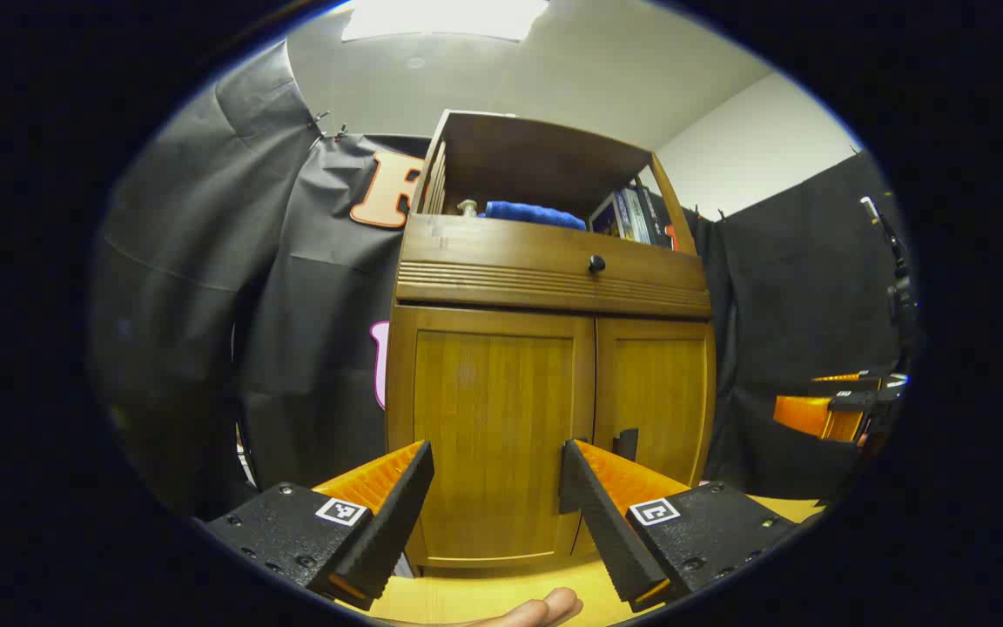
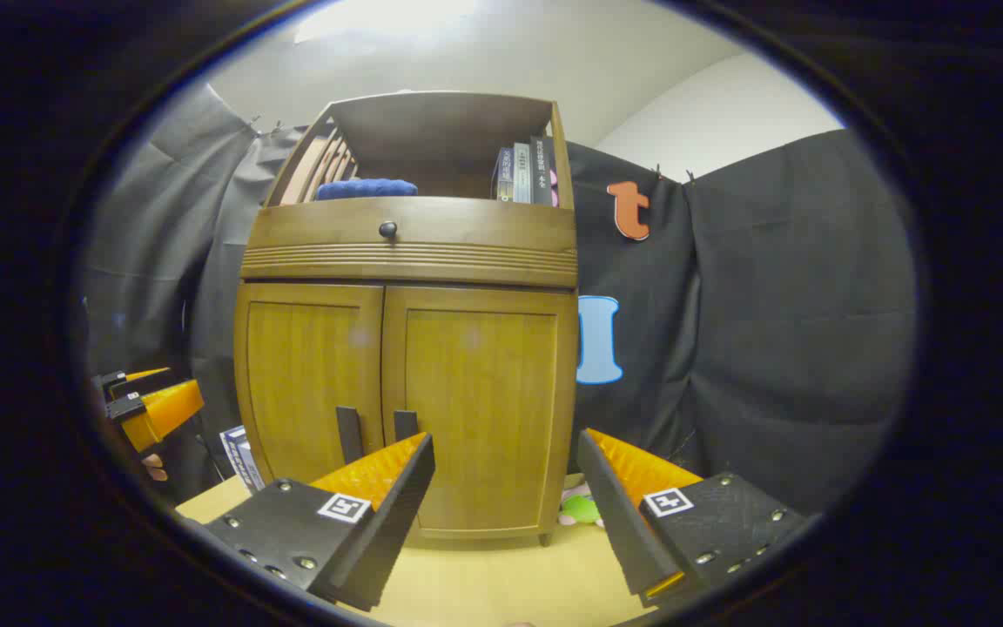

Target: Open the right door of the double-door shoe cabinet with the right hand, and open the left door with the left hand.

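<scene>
right gripper view: both hand-held grippers (image 2: 501,488) (image 1: 497,488) gape before the closed shoe cabinet (image 2: 406,366) on a pale wood floor (image 2: 501,583).

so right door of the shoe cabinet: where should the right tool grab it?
Take the right door's handle, the dark vertical tab low on its inner edge beside the centre seam. Come straight from the front, fingers either side of the tab; it is narrow and upright, so the open right tool should straddle it, then pull outward. Both doors look closed.

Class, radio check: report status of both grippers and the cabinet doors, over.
Left gripper open, holding nothing. Right gripper open, holding nothing. Shoe cabinet: left door and right door both shut, handles untouched. Nothing between grippers and doors.
</scene>
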Available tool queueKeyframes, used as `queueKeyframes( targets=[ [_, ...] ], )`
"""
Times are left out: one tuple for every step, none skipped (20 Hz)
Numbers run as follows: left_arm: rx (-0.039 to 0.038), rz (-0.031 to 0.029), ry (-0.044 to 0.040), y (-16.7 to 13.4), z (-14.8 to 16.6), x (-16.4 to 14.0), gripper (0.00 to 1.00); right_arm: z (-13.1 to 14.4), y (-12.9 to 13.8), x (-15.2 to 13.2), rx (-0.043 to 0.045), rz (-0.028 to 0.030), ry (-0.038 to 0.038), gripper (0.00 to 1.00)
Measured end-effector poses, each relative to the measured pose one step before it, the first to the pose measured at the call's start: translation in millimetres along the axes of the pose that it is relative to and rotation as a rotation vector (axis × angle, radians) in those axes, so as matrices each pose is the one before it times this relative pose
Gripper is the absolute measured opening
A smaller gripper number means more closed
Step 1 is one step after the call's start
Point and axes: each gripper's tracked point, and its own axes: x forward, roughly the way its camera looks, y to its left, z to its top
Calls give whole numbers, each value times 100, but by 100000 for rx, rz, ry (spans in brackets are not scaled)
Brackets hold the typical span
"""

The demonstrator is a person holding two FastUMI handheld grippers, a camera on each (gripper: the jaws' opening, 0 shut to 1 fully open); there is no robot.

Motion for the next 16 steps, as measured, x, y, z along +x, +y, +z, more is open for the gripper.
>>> queueKeyframes(
  targets=[
    [-673,843,-1738,188,336,-160,94,-266,-111,210,-30,-136,334,98],
    [663,395,-682,230,-87,39,94,-256,93,302,-110,-329,656,98],
    [1146,383,-356,27,67,17,94,-267,213,226,11,55,451,98],
    [624,445,832,95,-215,-154,87,-201,217,287,86,255,585,98],
    [423,-52,1046,-10,-151,-22,87,-255,179,297,288,142,546,98],
    [175,5,1534,0,-156,10,93,-124,394,271,264,574,493,98],
    [-87,-50,1382,63,-190,-16,93,-52,358,316,-87,709,64,94],
    [-510,-290,1491,-13,-226,-29,93,184,363,429,-497,441,-52,98],
    [-573,-563,1227,-48,-156,26,87,10,258,263,-279,262,46,98],
    [-413,-468,1037,55,-215,79,87,226,431,399,-157,546,-102,98],
    [241,-91,1559,232,-337,252,92,-44,593,544,-639,962,52,98],
    [899,-201,900,157,-155,149,93,11,300,391,-459,170,-18,98],
    [1205,197,688,239,-127,164,92,-11,347,532,-383,291,28,98],
    [531,466,675,300,-169,224,87,97,454,625,-173,1345,-239,98],
    [505,412,1166,232,-181,278,92,31,519,884,982,709,-218,98],
    [54,345,991,213,-271,201,92,53,231,847,1654,-689,94,98]
  ],
)
